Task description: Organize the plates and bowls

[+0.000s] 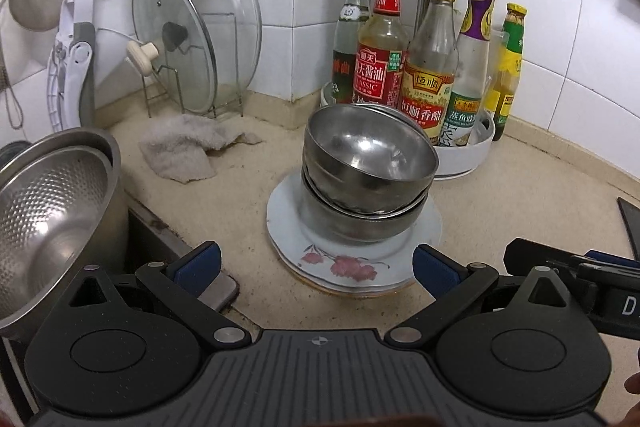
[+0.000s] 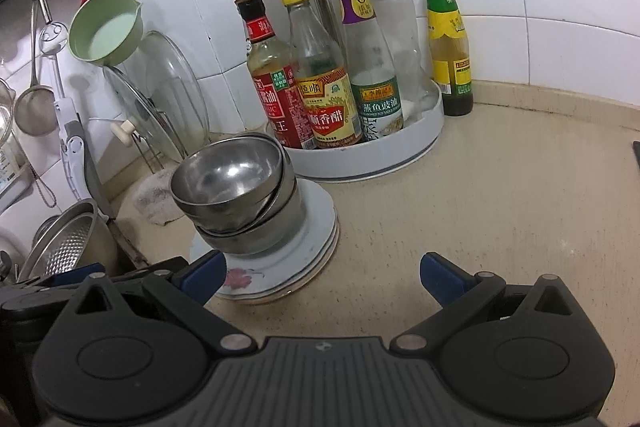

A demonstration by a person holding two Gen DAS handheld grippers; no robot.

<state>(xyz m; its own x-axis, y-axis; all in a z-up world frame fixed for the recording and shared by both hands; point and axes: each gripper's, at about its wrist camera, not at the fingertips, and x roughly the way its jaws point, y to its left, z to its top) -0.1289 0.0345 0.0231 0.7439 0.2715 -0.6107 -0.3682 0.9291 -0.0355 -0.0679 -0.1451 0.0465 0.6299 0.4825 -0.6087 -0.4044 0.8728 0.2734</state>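
— Steel bowls (image 1: 368,163), nested in a stack, and the top one sits tilted rather than level. They rest on a small pile of white plates (image 1: 352,263) with a red flower printed on the near rim.

— Where is that pile, going by the white condiment turntable (image 1: 464,155)?

— Just in front of it, on the beige countertop (image 1: 520,211). The uppermost bowl's far rim overlaps the sauce bottles (image 1: 428,67) on the lower tier in the left wrist view; whether it touches them I cannot tell. From the right wrist view the plates (image 2: 280,267) lie in front and to the left of the turntable (image 2: 400,155), with the bowls (image 2: 236,187) on top.

— And the left gripper (image 1: 316,267)?

— Spread wide, nothing between its blue pads (image 1: 200,263). It hovers on the near side of the plates, further from the turntable, with the plate pile showing in the gap between the fingers.

— The right gripper (image 2: 324,277)?

— Also spread wide and empty. Its left pad (image 2: 202,273) overlaps the near edge of the plates in its own view; its other pad is over bare countertop.

— Anything else around the turntable?

— Left of it, glass lids (image 1: 188,39) stand in a wire rack with a crumpled cloth (image 1: 184,147) in front — further left, a steel colander (image 1: 52,211) sits inside a pot.
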